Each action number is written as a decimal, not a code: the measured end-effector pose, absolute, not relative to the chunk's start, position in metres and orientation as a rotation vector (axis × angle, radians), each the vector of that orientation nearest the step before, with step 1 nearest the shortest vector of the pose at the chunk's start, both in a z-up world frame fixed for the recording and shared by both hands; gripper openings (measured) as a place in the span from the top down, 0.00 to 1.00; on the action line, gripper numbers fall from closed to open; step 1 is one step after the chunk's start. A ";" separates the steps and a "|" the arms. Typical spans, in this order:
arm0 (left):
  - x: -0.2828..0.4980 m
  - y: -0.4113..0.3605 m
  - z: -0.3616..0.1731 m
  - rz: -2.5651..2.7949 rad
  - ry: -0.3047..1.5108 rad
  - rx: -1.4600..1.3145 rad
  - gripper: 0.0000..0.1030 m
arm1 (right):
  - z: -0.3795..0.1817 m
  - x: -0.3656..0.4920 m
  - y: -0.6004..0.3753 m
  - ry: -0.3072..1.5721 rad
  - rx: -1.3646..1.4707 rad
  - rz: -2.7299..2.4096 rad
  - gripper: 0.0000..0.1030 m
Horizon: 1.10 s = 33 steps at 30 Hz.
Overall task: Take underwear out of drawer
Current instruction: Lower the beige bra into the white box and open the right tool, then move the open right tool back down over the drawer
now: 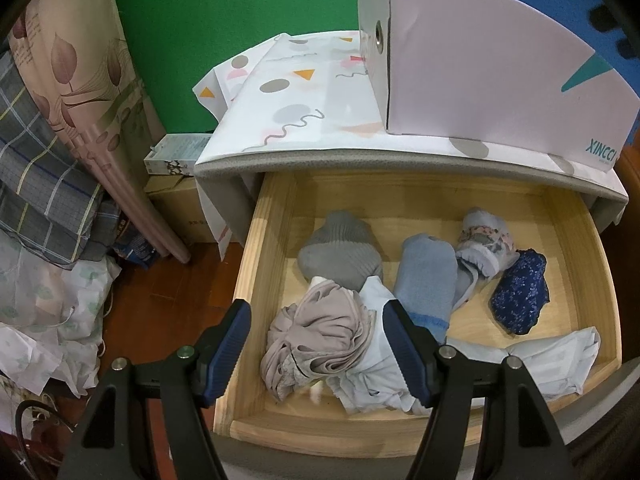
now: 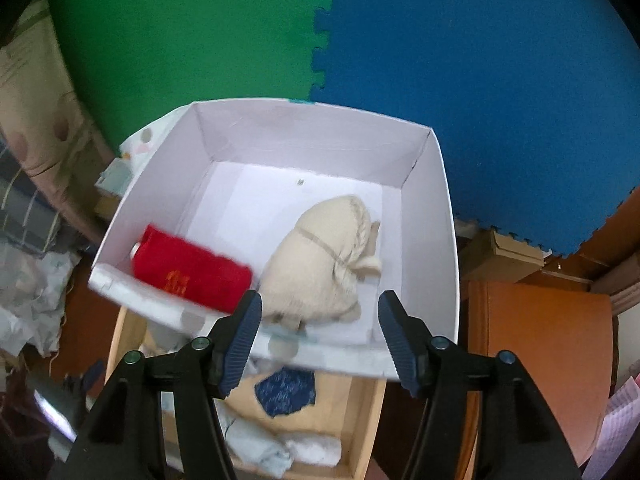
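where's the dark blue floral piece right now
In the left wrist view the blue floral piece lies at the drawer's right side, just right of the patterned grey bundle.

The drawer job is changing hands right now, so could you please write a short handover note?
Left gripper: open, empty, over the beige underwear at the front of the open drawer.
Right gripper: open, empty, above the white box on the cabinet top.
Done: red roll and cream bundle lie in the box.
Left: beige, grey, light blue, navy and white items remain in the drawer.
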<state>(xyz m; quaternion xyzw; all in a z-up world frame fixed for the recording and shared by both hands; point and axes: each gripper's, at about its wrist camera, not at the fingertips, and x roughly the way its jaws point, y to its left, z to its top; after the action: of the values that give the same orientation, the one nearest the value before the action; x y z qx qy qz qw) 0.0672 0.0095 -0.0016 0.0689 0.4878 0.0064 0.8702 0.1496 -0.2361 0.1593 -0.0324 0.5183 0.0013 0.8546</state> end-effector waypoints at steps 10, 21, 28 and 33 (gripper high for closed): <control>0.068 0.010 -0.004 0.014 1.036 0.152 0.32 | 0.134 0.086 -0.237 1.163 -0.070 0.057 0.43; 0.068 0.010 -0.005 0.011 1.041 0.159 0.32 | 0.058 0.060 -0.248 1.318 -0.061 0.051 0.43; 0.069 0.010 -0.005 0.007 1.044 0.156 0.32 | 0.023 0.058 -0.246 1.397 -0.071 0.055 0.43; 0.069 0.010 -0.006 0.005 1.046 0.154 0.32 | -0.003 0.059 -0.244 1.462 -0.094 0.067 0.44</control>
<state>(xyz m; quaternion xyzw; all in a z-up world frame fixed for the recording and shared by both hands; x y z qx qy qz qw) 0.0690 0.0101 -0.0059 0.0733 0.4992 0.0025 0.8634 0.0585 -0.2440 -0.0028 -0.0428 0.6672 0.0306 0.7430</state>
